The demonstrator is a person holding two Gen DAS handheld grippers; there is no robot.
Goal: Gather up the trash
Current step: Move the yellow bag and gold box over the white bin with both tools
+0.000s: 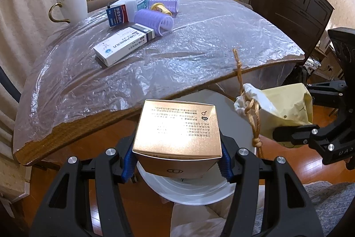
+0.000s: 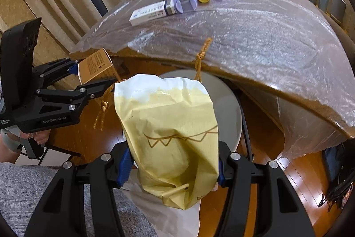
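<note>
i have the gold box [image 1: 177,130] clamped between my left gripper [image 1: 177,161] fingers, low centre of the left wrist frame, its printed face up and its long axis running away from me toward the table edge [image 1: 137,108]. directly beneath it sits the white bin rim [image 1: 186,194], so the drop looks nearly straight down, which is what the next move turns on. my right gripper [image 2: 173,166] is closed on the yellow paper bag [image 2: 168,126], which fills the middle of the right wrist frame with its cord handle [image 2: 199,61] standing up at the top; in the left view that bag hangs at centre right, just beside the box, so the left hand is the nearer one to the bin. i judge the bag and its dangling cord could crowd the opening. still on the plastic-covered table, upper left of the left frame: a white medicine box [image 1: 124,46], a blue carton [image 1: 117,14], purple hair rollers [image 1: 155,21], a yellow cup [image 1: 160,8] and a white mug [image 1: 73,3], all well apart from both grippers.
</note>
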